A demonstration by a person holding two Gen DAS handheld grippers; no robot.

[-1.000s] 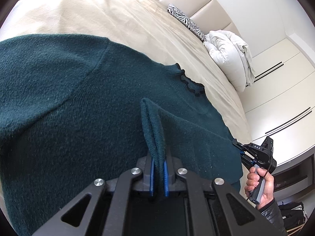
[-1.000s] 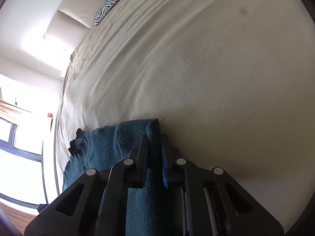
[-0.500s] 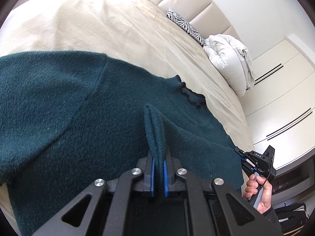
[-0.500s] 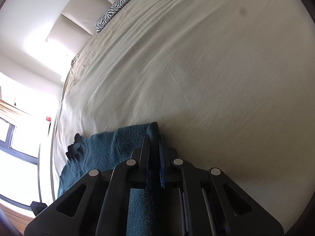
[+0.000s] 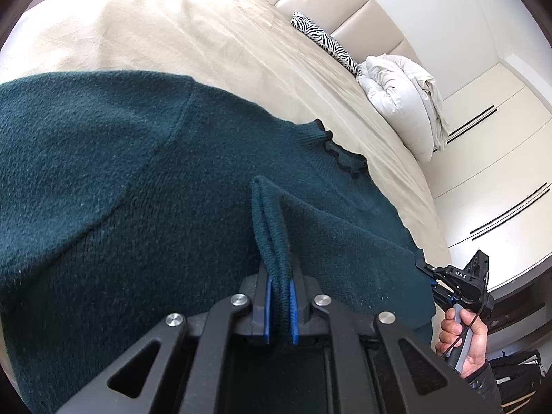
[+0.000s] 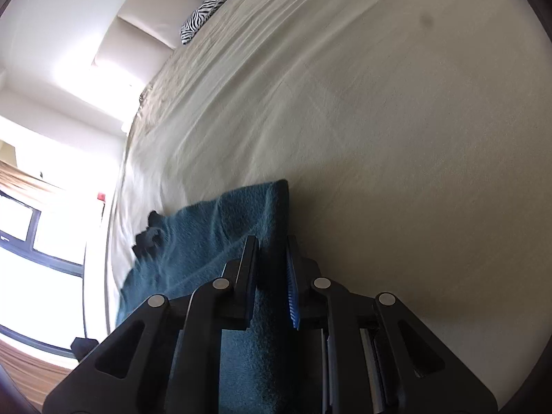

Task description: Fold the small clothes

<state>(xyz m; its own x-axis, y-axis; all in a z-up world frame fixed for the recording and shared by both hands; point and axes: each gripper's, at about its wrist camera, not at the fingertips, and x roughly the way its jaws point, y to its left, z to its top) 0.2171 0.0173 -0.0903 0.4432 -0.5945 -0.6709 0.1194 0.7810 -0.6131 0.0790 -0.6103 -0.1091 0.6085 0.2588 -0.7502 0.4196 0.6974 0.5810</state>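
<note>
**A:** Looking along the left tool, we see its two blue pads closed tight on a raised ridge of the dark green sweater. The doubled knit stands up between them like a narrow fin.

**B:** We agree. The rest of the sweater lies spread on the bed, filling most of the left wrist view. Its dark frilled collar lies at the far edge, towards the headboard.

**A:** And the right tool? In its own view we see the sweater's edge running in between the fingers, which stand a narrow way apart.

**B:** The ridged blue face of one pad shows there with a dark strip beside it, so we cannot tell whether that tool presses the cloth or only straddles it. From the left wrist view we see it at the sweater's right edge, held by the right hand, but it is too small there to settle the matter.

**A:** To the right of that edge we see only the beige sheet, lightly creased.

**B:** Around the bed we note a zebra-striped cushion against the headboard and a bundled white duvet just beside it. White wardrobe doors stand beyond the bed's far side, and a bright window shows at the left of the right wrist view.
</note>
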